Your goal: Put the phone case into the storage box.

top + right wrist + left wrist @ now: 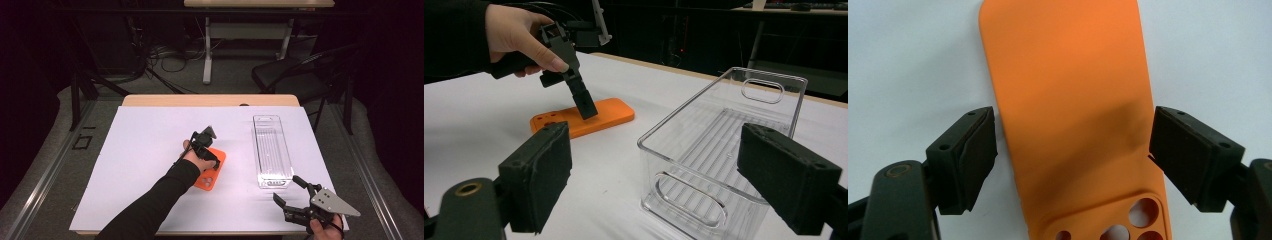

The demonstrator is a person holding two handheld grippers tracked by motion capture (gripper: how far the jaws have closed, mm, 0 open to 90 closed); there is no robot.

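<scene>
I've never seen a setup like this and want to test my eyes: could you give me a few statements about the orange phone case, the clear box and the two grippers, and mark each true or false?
1. The left gripper has its jaws spread on either side of the orange phone case. True.
2. The phone case lies inside the clear box. False: it lies on the white table cover, to the left of the box.
3. The clear box holds nothing. True.
4. The right gripper is shut on the box's rim. False: its jaws are open, near the box's close end and apart from it.
5. The phone case's camera holes are visible. True.
</scene>
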